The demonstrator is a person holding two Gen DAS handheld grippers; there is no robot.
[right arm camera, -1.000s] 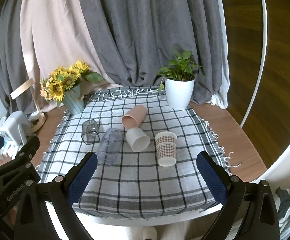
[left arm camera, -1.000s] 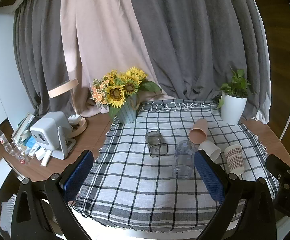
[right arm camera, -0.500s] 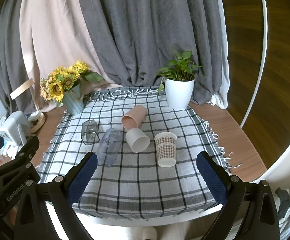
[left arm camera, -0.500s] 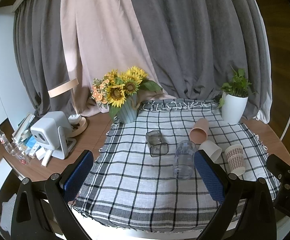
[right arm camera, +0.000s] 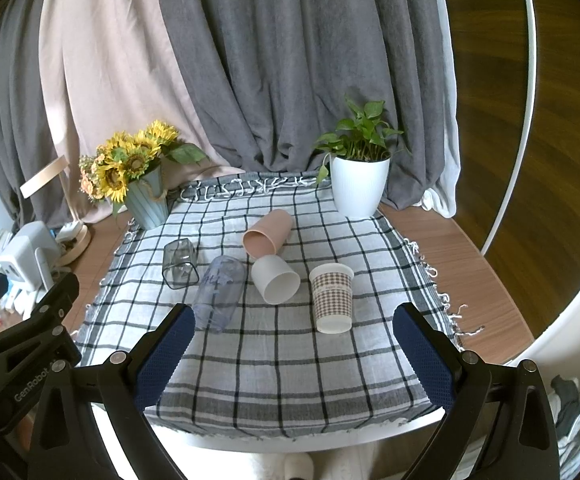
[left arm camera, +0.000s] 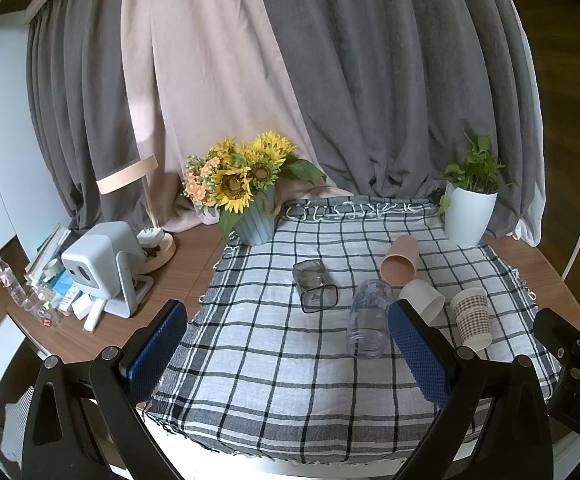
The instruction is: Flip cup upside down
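Several cups are on a checked cloth (right arm camera: 274,344). A brown-checked paper cup (right arm camera: 332,298) (left arm camera: 472,318) stands upright. A white cup (right arm camera: 275,280) (left arm camera: 424,302), a pink cup (right arm camera: 268,234) (left arm camera: 400,260), a clear tumbler (right arm camera: 219,294) (left arm camera: 370,322) and a dark square glass (right arm camera: 179,262) (left arm camera: 314,286) lie on their sides. My left gripper (left arm camera: 290,348) is open and empty, held near the cloth's front edge. My right gripper (right arm camera: 290,354) is open and empty, also in front, apart from every cup.
A sunflower vase (left arm camera: 250,196) stands at the cloth's back left and a white plant pot (right arm camera: 356,186) at the back right. A white projector (left arm camera: 102,264), a lamp base and small bottles crowd the wooden table on the left. Curtains hang behind.
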